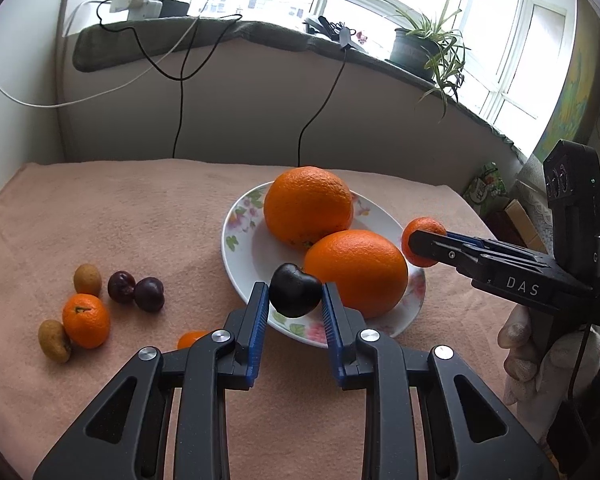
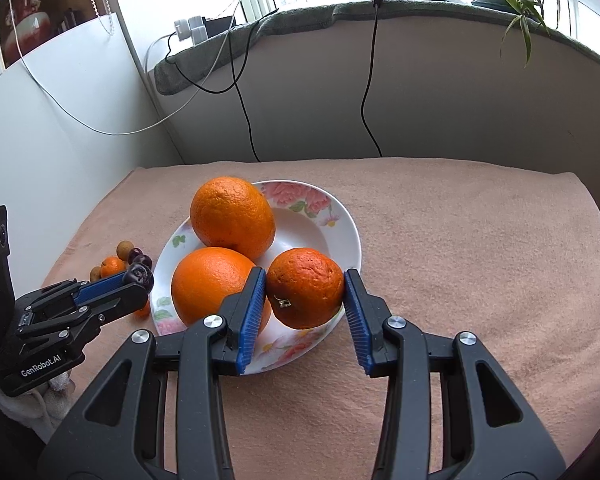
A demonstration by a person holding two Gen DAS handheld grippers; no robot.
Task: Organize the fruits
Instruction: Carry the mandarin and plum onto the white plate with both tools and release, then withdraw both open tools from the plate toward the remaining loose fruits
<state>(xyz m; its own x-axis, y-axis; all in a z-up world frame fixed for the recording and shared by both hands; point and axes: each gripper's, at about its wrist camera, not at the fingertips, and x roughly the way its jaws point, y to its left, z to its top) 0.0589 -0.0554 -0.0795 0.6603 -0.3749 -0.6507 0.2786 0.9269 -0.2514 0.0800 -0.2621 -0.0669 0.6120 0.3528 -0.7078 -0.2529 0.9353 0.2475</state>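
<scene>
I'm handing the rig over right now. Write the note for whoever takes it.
Left gripper: shut on a dark cherry, held over the plate's near rim.
Right gripper: shut on a tangerine, held over the plate.
Done: two big oranges sit on the plate.
Left: release both held fruits. Then fetch from the cloth to the left: a tangerine, two cherries, two small brown fruits, and an orange fruit half hidden behind the left jaws.

both grippers [image 1: 295, 300] [image 2: 305, 292] are black plastic with ribbed blue pads, silver screws and white lettering.
</scene>
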